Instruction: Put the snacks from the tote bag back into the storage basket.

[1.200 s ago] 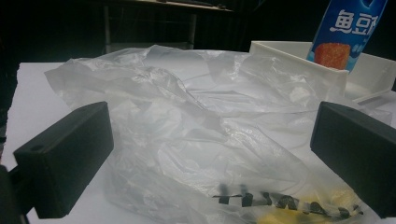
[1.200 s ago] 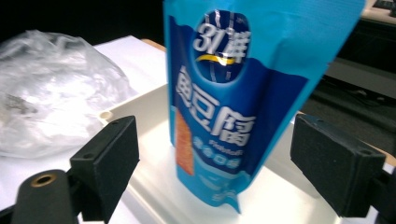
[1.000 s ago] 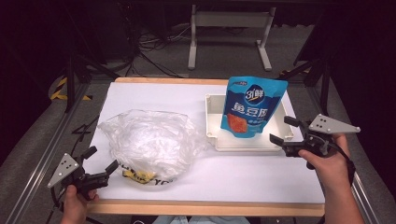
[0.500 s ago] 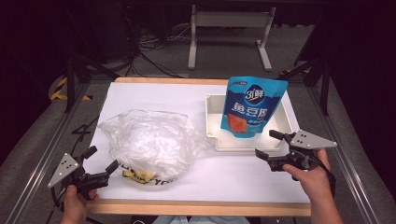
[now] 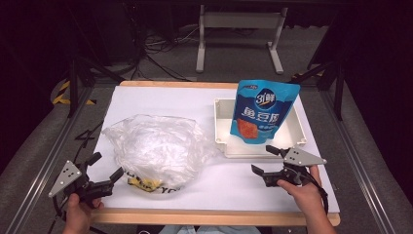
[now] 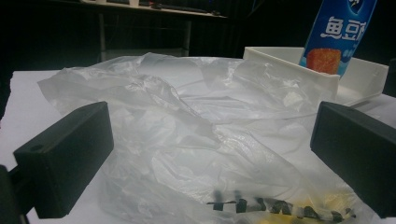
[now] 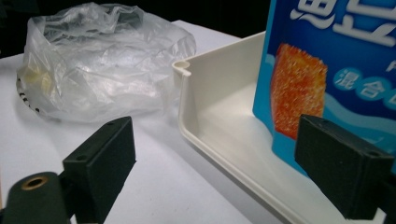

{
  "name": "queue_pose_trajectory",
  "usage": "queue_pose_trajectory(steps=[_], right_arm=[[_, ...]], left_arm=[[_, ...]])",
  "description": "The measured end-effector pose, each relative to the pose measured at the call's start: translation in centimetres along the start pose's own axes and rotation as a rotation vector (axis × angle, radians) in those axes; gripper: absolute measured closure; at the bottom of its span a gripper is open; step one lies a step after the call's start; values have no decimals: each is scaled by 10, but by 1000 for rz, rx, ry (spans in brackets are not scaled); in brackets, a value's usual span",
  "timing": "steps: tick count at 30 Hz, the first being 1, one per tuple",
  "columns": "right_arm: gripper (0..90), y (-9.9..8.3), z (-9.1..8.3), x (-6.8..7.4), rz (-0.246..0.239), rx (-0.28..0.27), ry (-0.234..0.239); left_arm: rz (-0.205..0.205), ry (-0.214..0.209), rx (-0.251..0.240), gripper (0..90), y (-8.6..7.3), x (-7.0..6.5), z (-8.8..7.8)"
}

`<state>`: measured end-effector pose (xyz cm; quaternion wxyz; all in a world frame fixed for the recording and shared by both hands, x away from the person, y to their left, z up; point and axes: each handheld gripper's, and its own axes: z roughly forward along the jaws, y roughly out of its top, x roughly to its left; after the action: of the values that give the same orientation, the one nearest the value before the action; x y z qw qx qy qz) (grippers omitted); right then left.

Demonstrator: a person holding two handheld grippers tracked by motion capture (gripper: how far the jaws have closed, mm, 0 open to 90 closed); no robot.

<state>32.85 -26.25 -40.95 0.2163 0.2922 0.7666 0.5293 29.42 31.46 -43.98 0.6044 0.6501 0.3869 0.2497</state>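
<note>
At the near left corner of the white bench (image 5: 160,97), my left gripper (image 5: 104,173) sat low with its jaws wide apart and empty, aimed at the crumpled clear plastic bag (image 5: 156,148). I judged it was parked there to be ready to pinch the bag's near edge, where dark printing and a yellow patch showed through the film. The bag lay slack on the left half of the bench, just beside the white tray (image 5: 221,117), its right edge close to the tray's wall. The blue snack pouch (image 5: 263,109) stood upright inside the tray, leaning on the far wall, which kept it from toppling. My right gripper (image 5: 265,161) hovered near the tray's near rim, jaws wide and empty, pointing toward the pouch, seemingly lined up to take it.
</note>
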Motion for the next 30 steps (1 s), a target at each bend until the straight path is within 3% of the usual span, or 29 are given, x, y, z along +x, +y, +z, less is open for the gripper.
queue_pose_trajectory(steps=[5,12,30], right_arm=[[131,-8,7,0,-16,31,-16],[131,-18,16,-1,26,70,-34],[129,-21,17,-2,32,54,-64]], left_arm=[[4,-14,-2,2,0,-1,1],[2,-18,20,2,-1,-1,3],[17,11,26,2,-3,-2,7]])
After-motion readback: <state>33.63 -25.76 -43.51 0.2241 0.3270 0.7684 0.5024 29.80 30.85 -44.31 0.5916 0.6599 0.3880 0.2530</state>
